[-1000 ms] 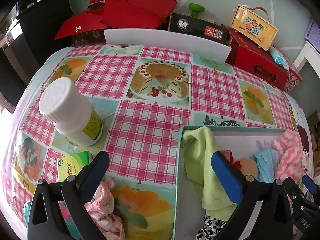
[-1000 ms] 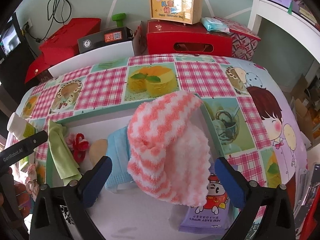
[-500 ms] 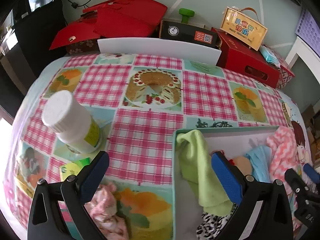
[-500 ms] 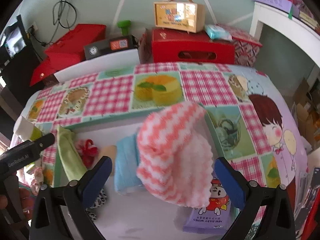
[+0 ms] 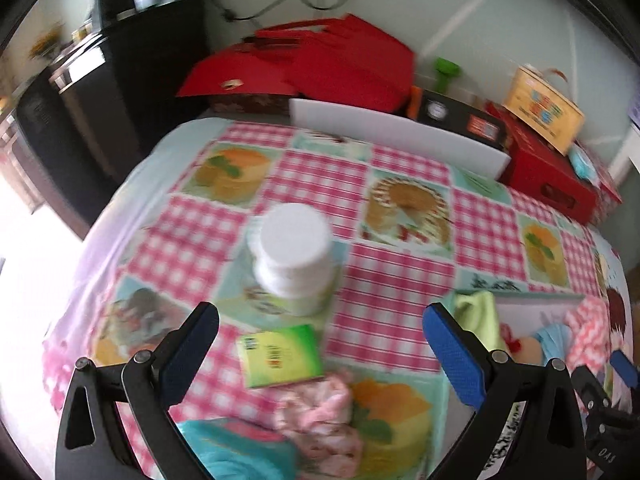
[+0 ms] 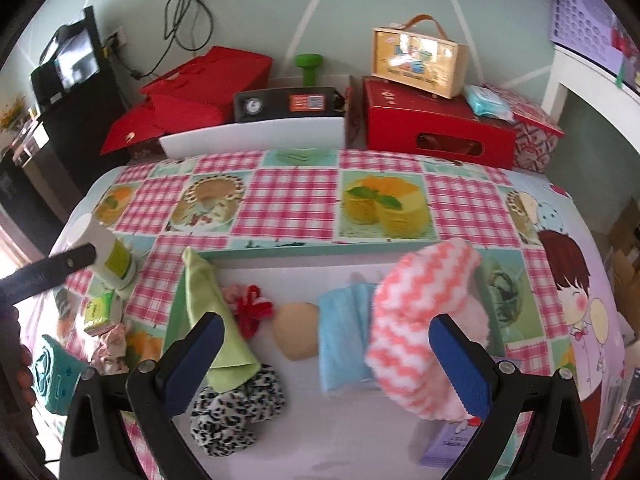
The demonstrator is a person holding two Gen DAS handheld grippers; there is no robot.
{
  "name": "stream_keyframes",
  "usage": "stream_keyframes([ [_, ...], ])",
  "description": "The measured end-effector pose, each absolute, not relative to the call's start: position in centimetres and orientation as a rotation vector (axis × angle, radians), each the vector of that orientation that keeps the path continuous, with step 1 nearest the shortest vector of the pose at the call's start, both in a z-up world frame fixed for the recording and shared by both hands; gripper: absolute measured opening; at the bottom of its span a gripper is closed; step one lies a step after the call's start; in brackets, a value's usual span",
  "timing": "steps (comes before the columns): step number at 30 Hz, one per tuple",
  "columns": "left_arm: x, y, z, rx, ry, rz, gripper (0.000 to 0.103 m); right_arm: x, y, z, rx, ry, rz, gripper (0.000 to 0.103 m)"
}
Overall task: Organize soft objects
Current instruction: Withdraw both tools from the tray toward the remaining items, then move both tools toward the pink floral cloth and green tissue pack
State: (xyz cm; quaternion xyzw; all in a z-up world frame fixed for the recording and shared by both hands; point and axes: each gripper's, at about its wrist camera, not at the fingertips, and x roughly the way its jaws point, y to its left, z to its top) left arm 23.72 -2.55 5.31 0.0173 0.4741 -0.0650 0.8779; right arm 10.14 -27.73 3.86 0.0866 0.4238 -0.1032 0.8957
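A shallow white tray (image 6: 360,436) with a teal rim holds a green cloth (image 6: 208,312), a red scrunchie (image 6: 252,312), a tan pad (image 6: 298,336), a blue cloth (image 6: 344,340), a leopard scrunchie (image 6: 236,408) and a pink-and-white zigzag cloth (image 6: 424,320) draped over its right edge. My right gripper (image 6: 330,364) is open and empty above the tray's front. My left gripper (image 5: 320,354) is open and empty over the table left of the tray. Below it lie a pink crumpled cloth (image 5: 324,420) and a teal object (image 5: 236,452).
A white bottle (image 5: 294,260) stands on the checked tablecloth, with a green packet (image 5: 280,356) in front of it. Red boxes (image 6: 436,128), a black box (image 6: 288,104) and a white board (image 6: 256,136) line the far edge. A baby wipes pack (image 6: 452,448) lies at the tray's front right.
My left gripper has swung left, away from the tray, and now faces the bottle and green packet. My right gripper has pulled back and up from the zigzag cloth, showing more of the tray.
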Motion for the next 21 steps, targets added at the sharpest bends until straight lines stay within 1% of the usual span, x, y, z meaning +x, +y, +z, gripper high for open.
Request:
stream_keyframes([
  [13,24.1,5.5,5.5,-0.13,1.002,0.022,0.102,11.7,-23.1,3.2,0.154,0.895,-0.071,0.103],
  [21,24.2,6.9,4.7,-0.187,1.037,0.012,0.101,12.9,-19.4,2.6,0.139,0.909,0.072,0.103],
])
